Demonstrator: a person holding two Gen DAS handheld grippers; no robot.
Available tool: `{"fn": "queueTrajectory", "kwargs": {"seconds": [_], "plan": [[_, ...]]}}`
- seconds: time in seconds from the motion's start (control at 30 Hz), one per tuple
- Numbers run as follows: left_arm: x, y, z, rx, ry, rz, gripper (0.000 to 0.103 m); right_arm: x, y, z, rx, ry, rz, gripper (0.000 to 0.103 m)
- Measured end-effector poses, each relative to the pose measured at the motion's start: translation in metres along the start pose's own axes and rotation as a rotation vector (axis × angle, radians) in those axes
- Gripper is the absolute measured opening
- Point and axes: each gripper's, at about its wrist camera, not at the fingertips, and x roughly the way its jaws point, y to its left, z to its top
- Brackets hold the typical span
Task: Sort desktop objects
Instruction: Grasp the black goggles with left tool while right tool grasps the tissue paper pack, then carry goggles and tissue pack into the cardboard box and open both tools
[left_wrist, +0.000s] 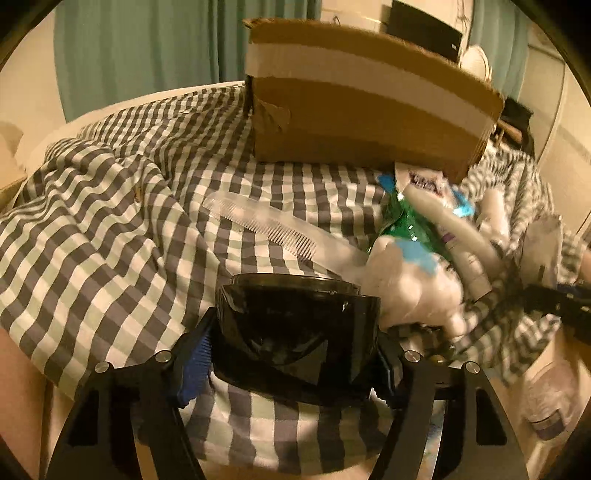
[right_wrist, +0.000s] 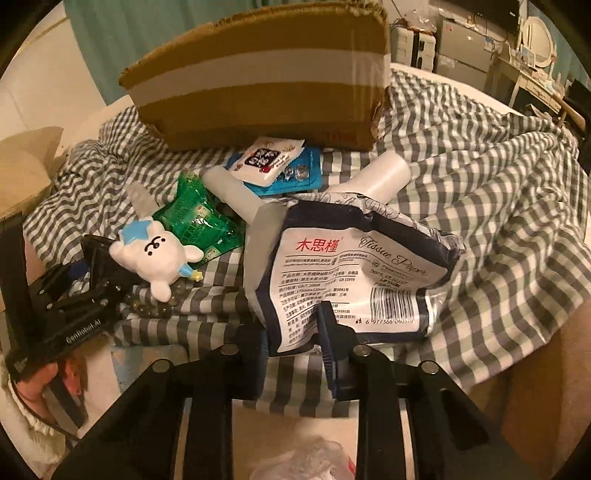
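Two grippers work over a checked cloth (left_wrist: 110, 229) with the cardboard box (left_wrist: 362, 114) standing at its far side as the landmark. From the left wrist view, going left to right: a clear plastic comb (left_wrist: 266, 225) lies flat on the cloth in front of the box's left half. Nearer than the comb, the left gripper (left_wrist: 295, 354) has its blue-padded fingers (left_wrist: 192, 369) on either side of a black round jar (left_wrist: 299, 332); its pads sit against the jar's sides, pinching it. Right of the jar, in front of the box's right corner, lies a blurred heap: a white bear toy (left_wrist: 410, 284), a green packet (left_wrist: 402, 225) and white tubes.

From the right wrist view, left to right: the left gripper's black body shows at the left edge, well in front of the box. Next come the bear toy (right_wrist: 155, 254), the green packet (right_wrist: 195, 221), and dark beads (right_wrist: 155, 306) beside the toy. Just before the box lie a white sachet (right_wrist: 269, 158) on a blue pack (right_wrist: 295, 177). The right gripper (right_wrist: 295, 343) has its jaws drawn narrow, clamping the lower edge of a tissue paper pack (right_wrist: 354, 269), which tilts up off the cloth in front of the box's right half.
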Motion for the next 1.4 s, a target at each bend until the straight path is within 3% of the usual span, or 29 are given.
{"fn": "queueTrajectory", "kwargs": {"seconds": [0.3, 0.5, 0.83, 1.4], "plan": [[-0.03, -0.005, 0.0, -0.012, -0.053, -0.047, 0.073, -0.045, 0.013, 0.008, -0.038, -0.155, -0.024, 0.012], [-0.039, 0.0, 0.003, -0.035, -0.067, -0.061, 0.073, -0.054, 0.011, -0.001, -0.029, -0.165, -0.007, 0.012], [-0.081, -0.012, 0.017, -0.006, -0.174, -0.094, 0.073, -0.08, 0.016, 0.004, -0.031, -0.226, 0.049, 0.012], [-0.117, -0.025, 0.082, 0.043, -0.29, -0.121, 0.073, -0.122, 0.03, 0.042, -0.103, -0.309, 0.075, 0.012]]}}
